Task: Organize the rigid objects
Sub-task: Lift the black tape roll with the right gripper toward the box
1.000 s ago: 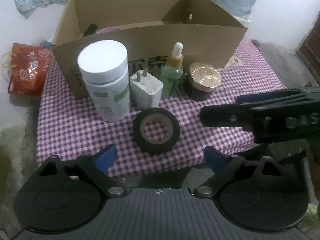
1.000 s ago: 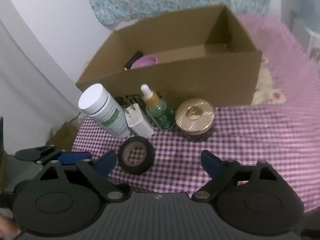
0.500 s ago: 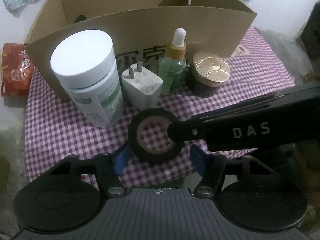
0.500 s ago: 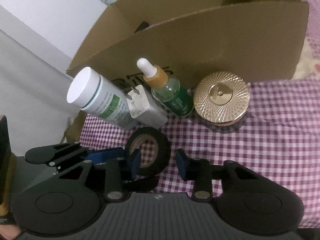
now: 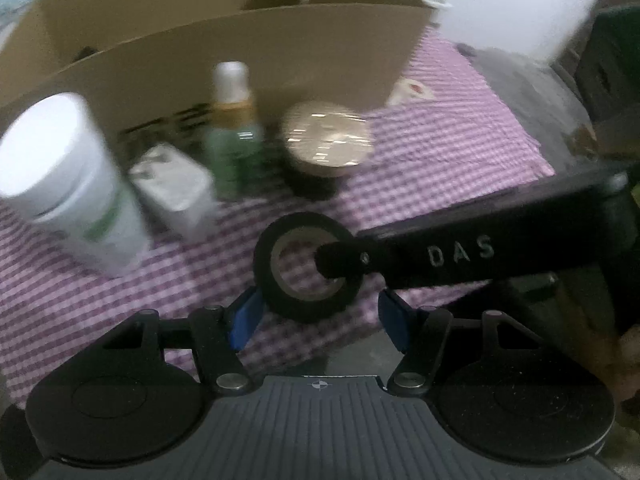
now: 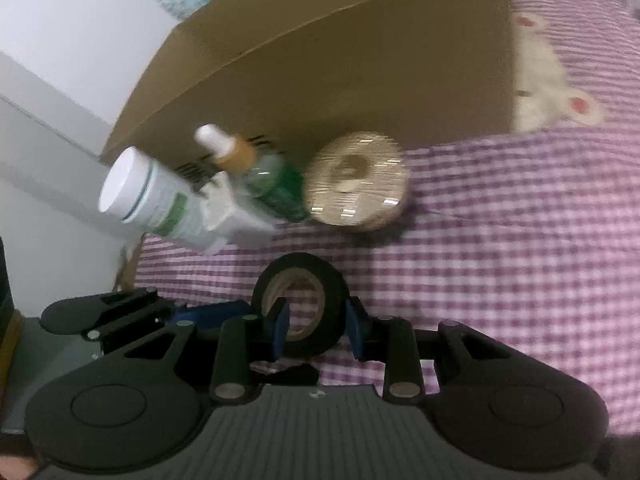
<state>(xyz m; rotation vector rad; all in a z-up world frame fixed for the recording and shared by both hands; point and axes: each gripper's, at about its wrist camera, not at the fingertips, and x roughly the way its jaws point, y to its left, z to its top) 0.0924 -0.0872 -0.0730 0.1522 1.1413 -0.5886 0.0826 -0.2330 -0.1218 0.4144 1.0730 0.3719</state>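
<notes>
A black tape roll (image 5: 280, 300) lies flat on the purple checked cloth (image 5: 440, 152), near its front edge. My left gripper (image 5: 320, 314) is open around it: the left pad is at the roll's side and the right pad stands clear of it. My right gripper (image 6: 316, 326) comes in from the right and its jaws are closing. One pad is inside the roll's hole and the other is outside the wall of the tape roll (image 6: 334, 296); a gap still shows at the inner pad. Both views are blurred.
Behind the tape stand a white bottle (image 5: 68, 184), a white charger plug (image 5: 172, 192), a green dropper bottle (image 5: 234, 136) and a gold-lidded jar (image 5: 326, 140). Behind those stands an open cardboard box (image 5: 240, 52). The cloth's front edge lies just under the grippers.
Both grippers came down and forward to the tape and narrowed their jaws. The right gripper's finger went into the roll's hole. The tape has not visibly shifted.
</notes>
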